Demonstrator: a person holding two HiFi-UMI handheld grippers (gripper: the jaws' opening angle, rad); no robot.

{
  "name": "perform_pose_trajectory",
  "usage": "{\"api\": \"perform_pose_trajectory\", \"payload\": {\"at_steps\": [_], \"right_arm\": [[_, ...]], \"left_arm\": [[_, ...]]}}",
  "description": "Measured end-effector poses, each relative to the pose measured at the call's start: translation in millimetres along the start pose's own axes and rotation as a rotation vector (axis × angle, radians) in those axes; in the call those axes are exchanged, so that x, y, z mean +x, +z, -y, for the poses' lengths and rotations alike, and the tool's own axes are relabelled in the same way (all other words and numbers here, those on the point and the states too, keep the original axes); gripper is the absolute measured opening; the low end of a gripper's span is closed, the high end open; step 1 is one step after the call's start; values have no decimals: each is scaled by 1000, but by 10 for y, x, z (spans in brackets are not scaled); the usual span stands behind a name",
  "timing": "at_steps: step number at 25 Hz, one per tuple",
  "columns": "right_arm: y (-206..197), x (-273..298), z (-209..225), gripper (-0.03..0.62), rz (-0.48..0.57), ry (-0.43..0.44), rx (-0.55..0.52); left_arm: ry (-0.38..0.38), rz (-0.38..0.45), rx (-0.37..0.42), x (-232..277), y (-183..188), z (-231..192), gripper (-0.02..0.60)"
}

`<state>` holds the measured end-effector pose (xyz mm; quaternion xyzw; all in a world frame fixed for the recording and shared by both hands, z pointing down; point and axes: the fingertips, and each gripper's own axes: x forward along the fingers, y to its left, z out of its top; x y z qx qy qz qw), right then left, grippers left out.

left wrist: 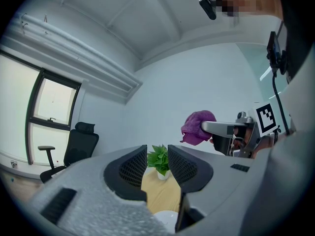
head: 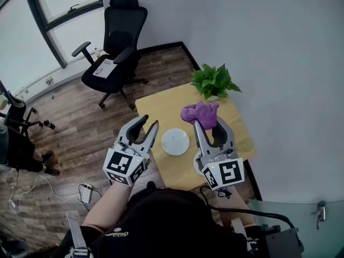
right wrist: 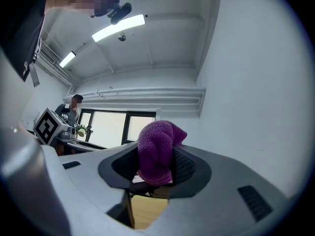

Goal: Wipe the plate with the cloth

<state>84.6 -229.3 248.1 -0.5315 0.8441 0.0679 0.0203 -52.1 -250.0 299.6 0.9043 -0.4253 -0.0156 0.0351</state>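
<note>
Two tools are held up over the table (head: pixel 156 107), neither touching it; the plate has not been contacted yet. Right tool (head: pixel 208 123) is clamped on the purple cloth (head: pixel 200 112). The right gripper view shows the cloth pinched between both pads, with a bunched wad poking out past the jaw tips. Left tool (head: pixel 150 121) carries nothing: its jaws are parted, and through the gap the left gripper view shows only the plant (head: pixel 214 81) and table top

Plate (head: pixel 176 141): small, white, round, flat on the table at mid frame in the head view. It sits between the two tools, nearer the bottom of the frame than either set of jaw tips. From the cloth it lies down and to the left in frame. Being round, it has no long axis to line up with

Nearness: the plate looks about equally close to each tool. The right one holds the cloth, so the wipe likely falls to it

Pose: both tools point away from the person toward the top of the frame, side by side and well apart. Both gripper views take in more wall and ceiling than table, so the jaws read as pitched upward. Judged need: the right tool tips its nose down and moves toward lower left of frame to set the wad on the plate
</note>
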Motion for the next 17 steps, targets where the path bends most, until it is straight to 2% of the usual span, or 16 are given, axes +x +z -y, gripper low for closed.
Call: {"api": "perform_pose_trajectory", "payload": {"at_steps": [17], "right_arm": [[-24,14,2,158,-7,5,2]], "left_arm": [[-4,-18,-11,21,-54,-18,132]]}}
